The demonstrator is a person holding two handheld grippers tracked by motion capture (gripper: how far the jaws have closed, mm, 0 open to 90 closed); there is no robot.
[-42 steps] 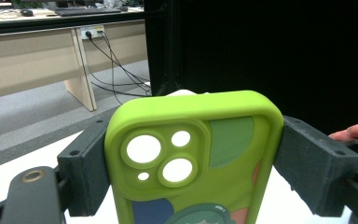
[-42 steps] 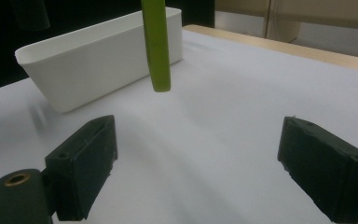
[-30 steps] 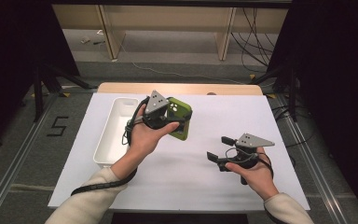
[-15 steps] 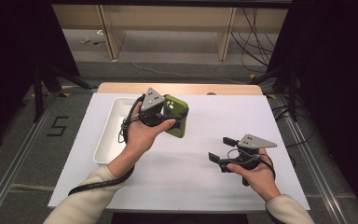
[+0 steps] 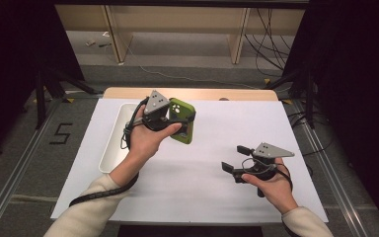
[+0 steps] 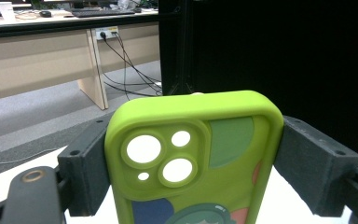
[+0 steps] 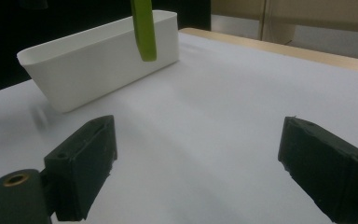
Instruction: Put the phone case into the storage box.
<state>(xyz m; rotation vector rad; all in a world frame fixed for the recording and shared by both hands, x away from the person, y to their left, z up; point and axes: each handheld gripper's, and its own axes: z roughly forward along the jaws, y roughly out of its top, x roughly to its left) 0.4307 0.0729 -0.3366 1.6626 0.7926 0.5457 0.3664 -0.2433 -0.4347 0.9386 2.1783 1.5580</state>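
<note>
Left tongs point(image 6: 191, 154) grip green phone case point(image 6: 193, 158) by its long edges, held in air just right of white tray point(image 5: 116, 143). Case's lower part cut off in left gripper view; printed figure unclear. Right tongs point(image 7: 196, 163) open, empty, low over bench point(image 5: 212, 177). Vs earlier: case sits slightly higher and nearer the tray; right hand unchanged.

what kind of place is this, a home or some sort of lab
Most likely a lab or recording workspace: a white-covered table on a floor between metal rails, loose cables behind, and office desks with a wall socket beyond.
</note>
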